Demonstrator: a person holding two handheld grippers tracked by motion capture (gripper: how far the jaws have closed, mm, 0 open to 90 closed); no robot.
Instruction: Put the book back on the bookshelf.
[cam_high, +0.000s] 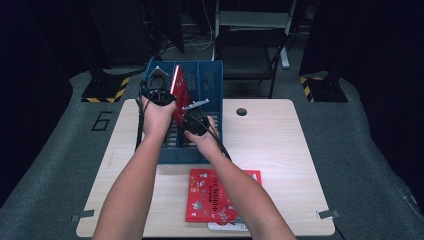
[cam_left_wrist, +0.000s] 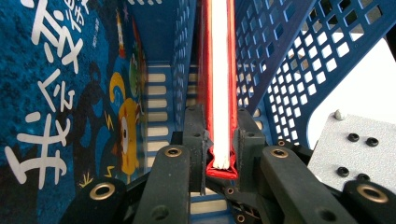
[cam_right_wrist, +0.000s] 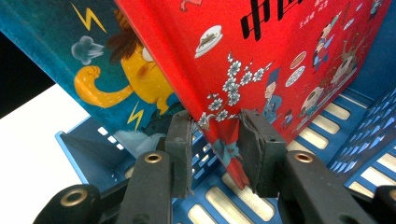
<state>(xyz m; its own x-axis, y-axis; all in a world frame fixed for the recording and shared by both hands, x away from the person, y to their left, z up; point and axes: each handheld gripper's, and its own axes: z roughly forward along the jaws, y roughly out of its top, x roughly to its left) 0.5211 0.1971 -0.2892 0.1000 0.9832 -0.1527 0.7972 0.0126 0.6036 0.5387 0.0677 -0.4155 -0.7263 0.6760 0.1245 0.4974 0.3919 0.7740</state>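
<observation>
From above, my forearms cover much of the blue file rack (cam_high: 212, 80); the red book (cam_high: 178, 90) I lift shows as a thin sliver past my left gripper (cam_high: 158, 85); my right gripper (cam_high: 192, 120) hides the book's lower corner. On the table, my right arm crosses the flat red book (cam_high: 200, 197); whatever white lies under it (cam_high: 227, 226) is too covered to name. In the left gripper view, the blue book (cam_left_wrist: 56, 93) is cut by the edge; its title reads only in part.

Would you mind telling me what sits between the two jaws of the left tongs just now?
The left gripper view shows the red book edge-on between the jaws, white pages facing the camera, inside the blue file rack.
</observation>
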